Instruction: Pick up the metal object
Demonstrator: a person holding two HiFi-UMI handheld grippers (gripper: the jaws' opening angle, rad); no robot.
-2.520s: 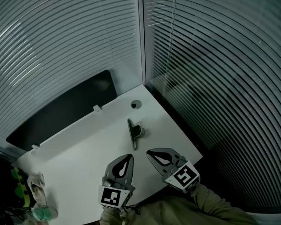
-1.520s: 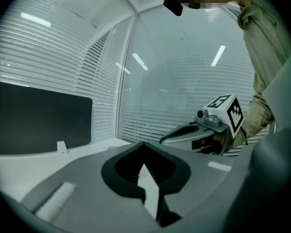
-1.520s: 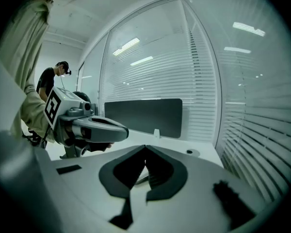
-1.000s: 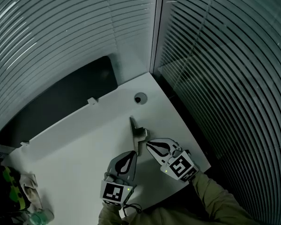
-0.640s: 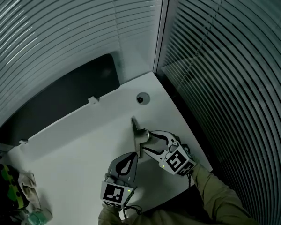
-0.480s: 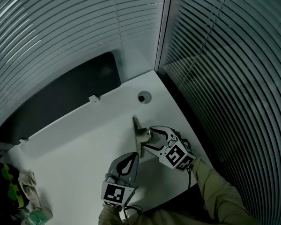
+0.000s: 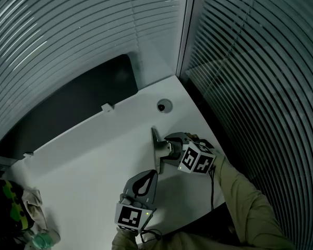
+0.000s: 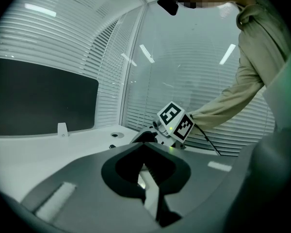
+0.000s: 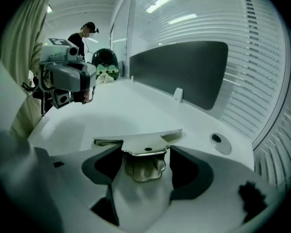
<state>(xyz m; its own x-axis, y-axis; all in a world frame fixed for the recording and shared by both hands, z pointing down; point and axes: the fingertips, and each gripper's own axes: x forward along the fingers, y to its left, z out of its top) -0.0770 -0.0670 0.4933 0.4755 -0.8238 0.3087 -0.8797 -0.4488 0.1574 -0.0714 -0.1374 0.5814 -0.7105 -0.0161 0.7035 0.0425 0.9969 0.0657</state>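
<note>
Metal object [image 7: 157,149] lies flat on the white table [image 7: 83,165], toward its right side, between the round cable hole [image 7: 163,106] and the table's near edge. It looks like a thin stamped steel bracket: a long narrow strip with a short bent tab sticking out from its middle. Probably light, rigid and not fragile, but smooth and slick, and it sits so low that the flat strip would be hard to pinch off the tabletop. The best hold looks like the raised tab [image 9: 144,166], gripped across its two side edges, since it stands clear of the surface. The long axis runs roughly away from the person, leaning slightly left at the far end in the head view; in the right gripper view the strip runs crosswise, left to right. The tab points to the person's right, straight into the right gripper [image 7: 169,147]. That gripper's jaws are opening and already spread wide, one on each side of the tab, with the pads clear of the metal, so nothing is gripped. The left gripper [image 7: 146,176] hovers over the table near its front edge, just short of the strip's near end, its jaws together and empty.
</note>
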